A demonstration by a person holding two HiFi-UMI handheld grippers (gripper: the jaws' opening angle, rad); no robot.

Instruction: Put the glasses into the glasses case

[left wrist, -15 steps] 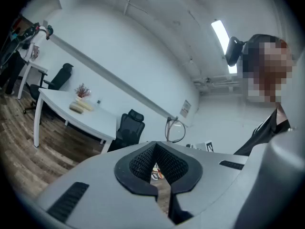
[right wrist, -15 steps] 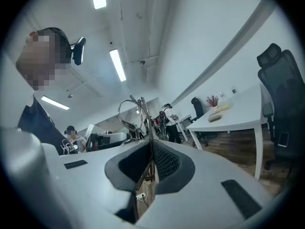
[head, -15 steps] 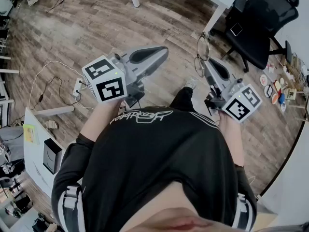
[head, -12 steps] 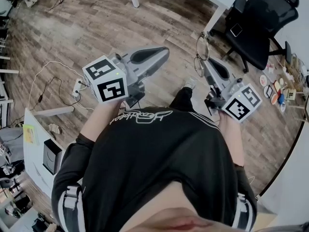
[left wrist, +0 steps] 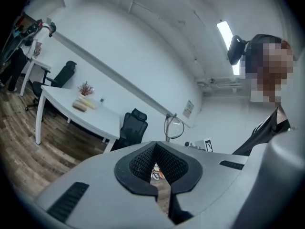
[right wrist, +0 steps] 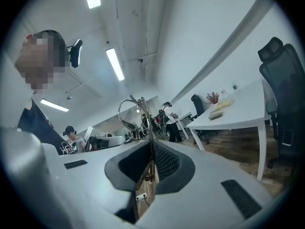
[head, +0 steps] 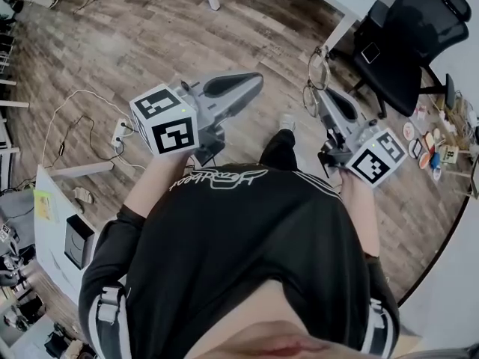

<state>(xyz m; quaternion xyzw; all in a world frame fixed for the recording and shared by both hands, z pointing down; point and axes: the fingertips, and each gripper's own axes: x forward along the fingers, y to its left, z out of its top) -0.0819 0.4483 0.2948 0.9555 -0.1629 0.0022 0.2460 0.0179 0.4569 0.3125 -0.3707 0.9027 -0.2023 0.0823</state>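
Standing on a wooden floor (head: pixel 150 28), the person holds both grippers out level in front of a black top (head: pixel 247 245) with a white print. The right gripper (head: pixel 323 97) is clamped on the glasses (head: pixel 313 81). In the right gripper view, a thin folded temple runs down between the dark ribbed pads (right wrist: pixel 167 161), which press on it from both sides. The wire frame rises upright above the tips of the right gripper (right wrist: pixel 151 144), with one round lens rim (right wrist: pixel 129 112) showing to the left of the jaw line. From the head view the glasses stick out beyond the tip of that gripper, in the air over the floor. They are near a leg of a white table (head: pixel 338 30) and a black office chair (head: pixel 412 36), touching neither. The left gripper (head: pixel 251 84) is well apart from the right one. Its jaws meet at the tips, with only a thin slit behind them and nothing between them, as the left gripper view shows (left wrist: pixel 156 149). That view also catches the glasses (left wrist: pixel 174 127) off to the right of its tips, beyond them. The marker cubes (head: pixel 165 118) sit at the near ends of the grippers, close to the person's body. On the floor at the left a power strip (head: pixel 120 133) lies with a pale cable looping away from it.
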